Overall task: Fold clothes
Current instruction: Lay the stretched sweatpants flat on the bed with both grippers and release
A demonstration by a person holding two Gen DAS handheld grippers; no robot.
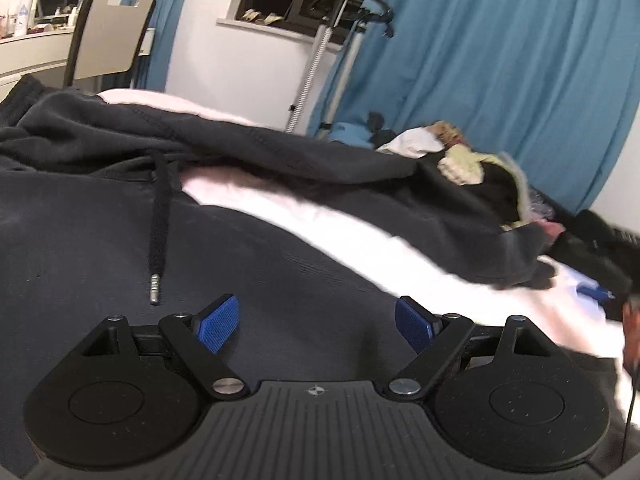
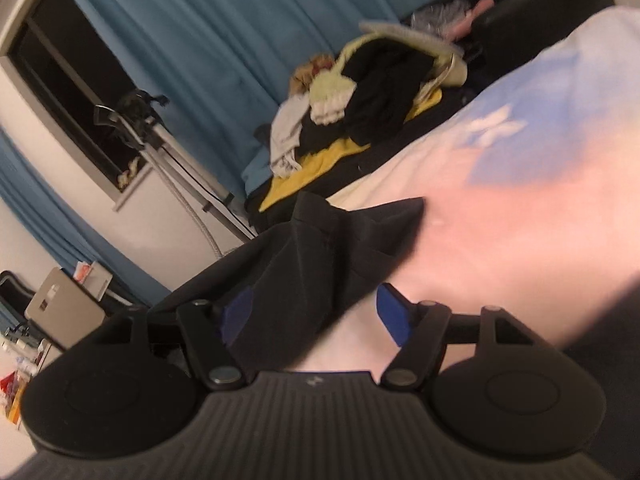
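Dark hoodie [image 1: 280, 272] spread on pale bedsheet [image 1: 360, 236], drawstring [image 1: 158, 216] lying on top.
Left gripper [image 1: 316, 326] jaws wide apart, holding nothing, over hoodie body. Right gripper [image 2: 316, 320] jaws wide apart, hoodie cuff [image 2: 320, 248] draped between them, not pinched. Clothes pile [image 2: 360, 92] beyond. No readable writing.

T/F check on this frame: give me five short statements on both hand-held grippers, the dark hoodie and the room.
1. The left hand-held gripper is open above the dark grey fleece hoodie. True.
2. The hoodie's black drawstring is clamped in the left one. False: it lies free on the fabric.
3. Dark fabric lies between the right hand-held gripper's blue pads. True.
4. The curtains are red. False: blue.
5. A mixed clothes pile sits beyond the bed. True.
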